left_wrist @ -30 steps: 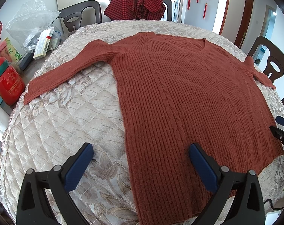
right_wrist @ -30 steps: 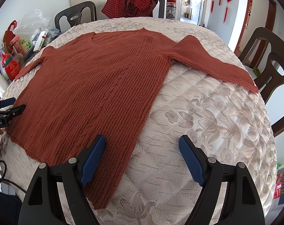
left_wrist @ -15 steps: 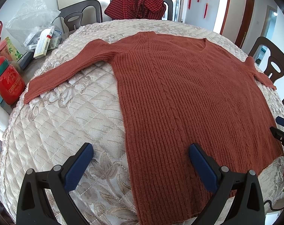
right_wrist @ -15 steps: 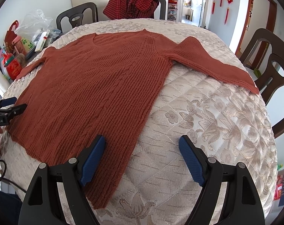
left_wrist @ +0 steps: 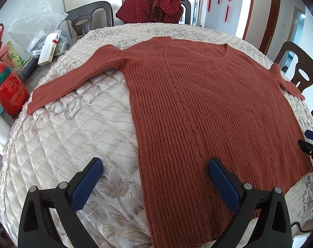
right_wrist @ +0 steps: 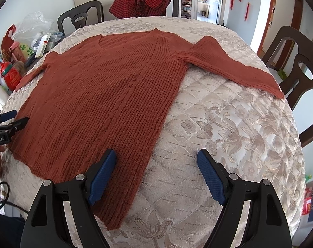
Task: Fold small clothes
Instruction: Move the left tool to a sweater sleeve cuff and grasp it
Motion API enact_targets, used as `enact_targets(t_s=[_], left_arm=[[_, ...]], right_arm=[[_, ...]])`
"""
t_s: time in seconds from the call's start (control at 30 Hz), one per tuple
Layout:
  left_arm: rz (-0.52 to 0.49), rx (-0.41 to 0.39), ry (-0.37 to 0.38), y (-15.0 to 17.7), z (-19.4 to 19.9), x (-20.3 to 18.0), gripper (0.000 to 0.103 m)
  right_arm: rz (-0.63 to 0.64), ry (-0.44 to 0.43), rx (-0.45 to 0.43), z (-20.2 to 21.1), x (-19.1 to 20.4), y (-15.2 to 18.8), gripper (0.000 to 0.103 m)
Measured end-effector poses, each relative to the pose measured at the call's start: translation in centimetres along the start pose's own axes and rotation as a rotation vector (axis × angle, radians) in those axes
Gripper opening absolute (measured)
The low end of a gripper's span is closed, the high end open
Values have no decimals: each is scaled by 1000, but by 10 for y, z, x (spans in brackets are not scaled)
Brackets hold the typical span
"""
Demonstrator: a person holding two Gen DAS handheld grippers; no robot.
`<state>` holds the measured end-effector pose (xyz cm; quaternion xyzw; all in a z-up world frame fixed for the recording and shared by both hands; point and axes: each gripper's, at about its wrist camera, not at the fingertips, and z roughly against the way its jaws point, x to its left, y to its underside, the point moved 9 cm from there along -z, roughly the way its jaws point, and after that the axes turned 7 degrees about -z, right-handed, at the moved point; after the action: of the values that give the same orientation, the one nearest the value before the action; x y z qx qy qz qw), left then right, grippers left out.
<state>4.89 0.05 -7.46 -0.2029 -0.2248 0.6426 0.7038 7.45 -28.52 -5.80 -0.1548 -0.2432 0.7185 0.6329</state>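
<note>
Nearest the left wrist camera, the left tongs (left_wrist: 154,173) stand wide apart with nothing between their blue-padded fingers (left_wrist: 87,184); one finger hangs over the bare quilted cover and the other over the lower part of the rust-red ribbed knit sweater (left_wrist: 208,107). In the right wrist view the right tongs (right_wrist: 156,165) are likewise spread wide and hold nothing, one blue pad above the sweater's hem corner and the other above bare quilting. Each pair of tongs shows at the edge of the other's view, near the opposite bottom corner of the sweater. The sweater lies flat and face up on the round desk (left_wrist: 59,136), which is draped in a cream quilted cover with a floral pattern; its hem is toward the tongs, its V-neck is at the far side, and both sleeves stretch out sideways and slightly down toward the desk's edges. Beyond the left sleeve cuff, at the desk's edge, stands a red jar with a green lid and white lettering (left_wrist: 10,91), and farther back lie a crumpled clear plastic bag (left_wrist: 36,24) and a small white carton (left_wrist: 49,49). Farthest off, dark wooden chairs ring the desk, one of them carrying a red checked garment (left_wrist: 154,6) over its back.
</note>
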Motion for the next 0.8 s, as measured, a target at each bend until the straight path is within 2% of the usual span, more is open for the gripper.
enact_targets(t_s=[0.27, 0.53, 0.8], left_arm=[[11, 20, 6, -4, -2, 1, 103], [29, 2, 20, -17, -3, 8, 103], [88, -38, 4, -37, -6, 40, 103]], right_arm=[[-1, 6, -19, 8, 1, -3, 81], [30, -19, -56, 13, 15, -18, 81], [36, -57, -83, 9, 29, -37, 81]])
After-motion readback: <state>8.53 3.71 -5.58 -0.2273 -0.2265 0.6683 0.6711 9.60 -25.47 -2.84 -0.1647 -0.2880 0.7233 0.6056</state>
